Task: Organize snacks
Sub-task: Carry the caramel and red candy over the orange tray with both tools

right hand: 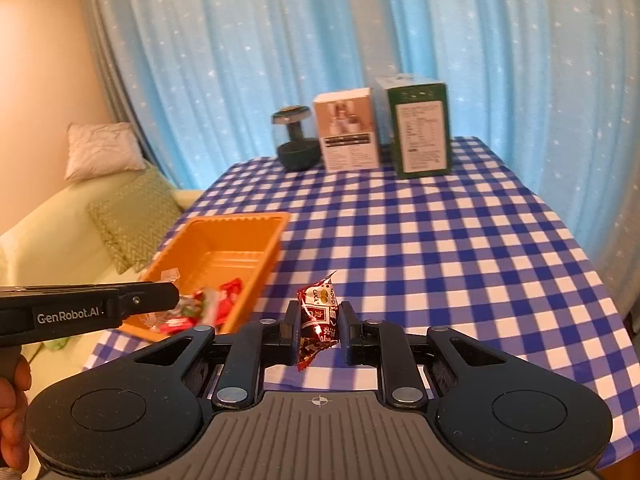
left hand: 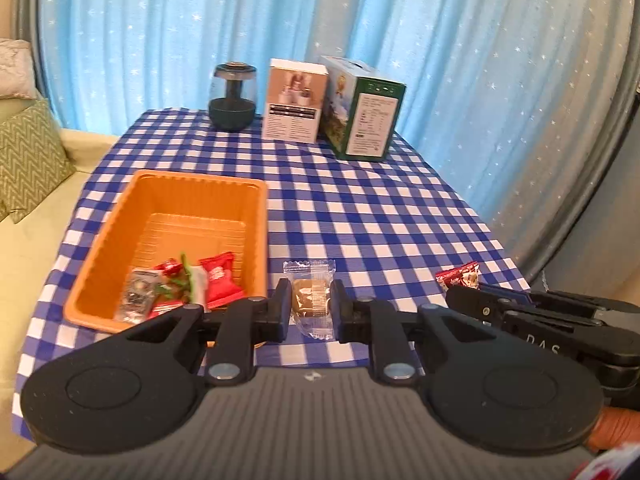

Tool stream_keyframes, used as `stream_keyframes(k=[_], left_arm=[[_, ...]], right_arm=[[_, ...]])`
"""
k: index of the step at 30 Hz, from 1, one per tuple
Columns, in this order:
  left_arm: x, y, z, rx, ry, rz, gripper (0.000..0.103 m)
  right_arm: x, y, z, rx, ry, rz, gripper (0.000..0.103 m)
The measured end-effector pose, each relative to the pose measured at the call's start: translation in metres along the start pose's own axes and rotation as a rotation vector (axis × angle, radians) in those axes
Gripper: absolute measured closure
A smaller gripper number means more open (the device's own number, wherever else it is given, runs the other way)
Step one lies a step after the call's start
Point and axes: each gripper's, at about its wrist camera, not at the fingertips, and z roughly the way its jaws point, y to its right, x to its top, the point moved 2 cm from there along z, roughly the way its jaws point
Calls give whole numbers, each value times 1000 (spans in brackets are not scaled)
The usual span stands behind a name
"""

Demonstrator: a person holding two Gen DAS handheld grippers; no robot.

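Note:
My left gripper [left hand: 310, 307] is shut on a clear-wrapped brown snack [left hand: 310, 300], held just right of the orange basket [left hand: 120, 232]. Several red and clear wrapped snacks [left hand: 180, 288] lie in the basket's near end. My right gripper [right hand: 319, 326] is shut on a dark red wrapped candy [right hand: 319, 316], above the checked cloth to the right of the orange basket [right hand: 272, 240]. In the left wrist view the right gripper [left hand: 460, 286] comes in from the right with the red candy [left hand: 458, 274] at its tip. In the right wrist view the left gripper [right hand: 172, 300] reaches over the basket.
At the back of the blue-and-white checked table [left hand: 380, 216] stand a dark glass jar [left hand: 232, 98], a white box [left hand: 296, 100] and a green box [left hand: 364, 108]. A blue curtain [right hand: 400, 40] hangs behind. A pale sofa with a green cushion [left hand: 28, 160] lies left.

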Motion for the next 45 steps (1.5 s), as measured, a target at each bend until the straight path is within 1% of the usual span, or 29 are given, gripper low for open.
stream_keyframes(k=[12,23,35,45], left_arm=[[-11,-36,-23,67,7,-24,85],[-12,-58,-26,105,8,-48,85],[-9,-76,-18,134,3,-54,85],[-2,-93,2,154,-15,-50,85]], right_arm=[[-5,-36,10,61,-26,-55,83],[-5,-58,27,107,-55,-91,83],[-2,-72,53,133,-81,-115,83],[8,-82,88,156,-99,-129,83]])
